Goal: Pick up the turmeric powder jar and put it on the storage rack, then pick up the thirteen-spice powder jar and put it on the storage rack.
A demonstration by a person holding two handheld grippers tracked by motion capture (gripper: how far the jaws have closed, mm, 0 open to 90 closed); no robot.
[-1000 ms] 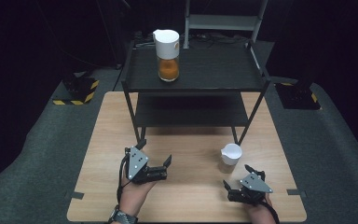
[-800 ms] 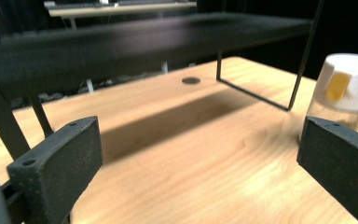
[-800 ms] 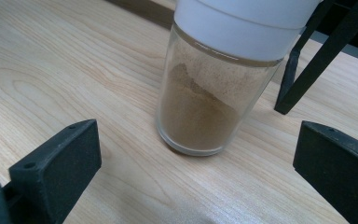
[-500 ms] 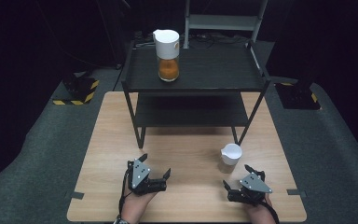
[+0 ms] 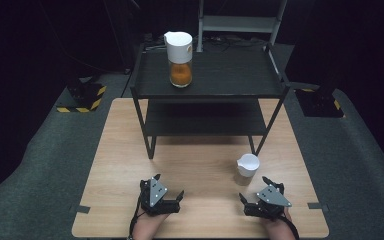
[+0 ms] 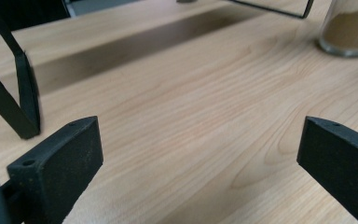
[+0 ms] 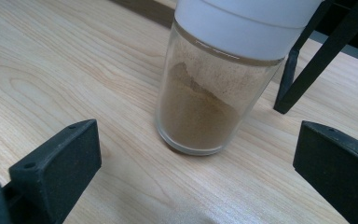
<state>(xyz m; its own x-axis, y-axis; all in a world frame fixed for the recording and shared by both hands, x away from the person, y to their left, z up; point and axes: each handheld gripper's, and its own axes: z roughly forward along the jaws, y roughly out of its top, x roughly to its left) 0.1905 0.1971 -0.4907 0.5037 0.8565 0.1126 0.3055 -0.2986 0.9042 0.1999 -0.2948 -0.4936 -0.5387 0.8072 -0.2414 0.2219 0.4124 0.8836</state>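
Left gripper [image 5: 168,196], at the table's near edge around 7 o'clock: jaws spread wide, nothing between them, bare wood below. Right gripper [image 5: 253,189], near edge around 5 o'clock: jaws likewise spread and empty. The small spice jar [image 5: 248,165], white-capped glass holding brown powder, stands upright on the wooden table [image 5: 115,165] just beyond the right gripper, toward its 12 o'clock, apart from both jaws; in the right gripper view it [image 7: 205,93] sits centred ahead. Farther off at 12 o'clock stands a black two-tier shelf [image 5: 230,75]. On its top tier, left of centre, stands a taller white-lidded jar [image 5: 179,59] of orange contents.
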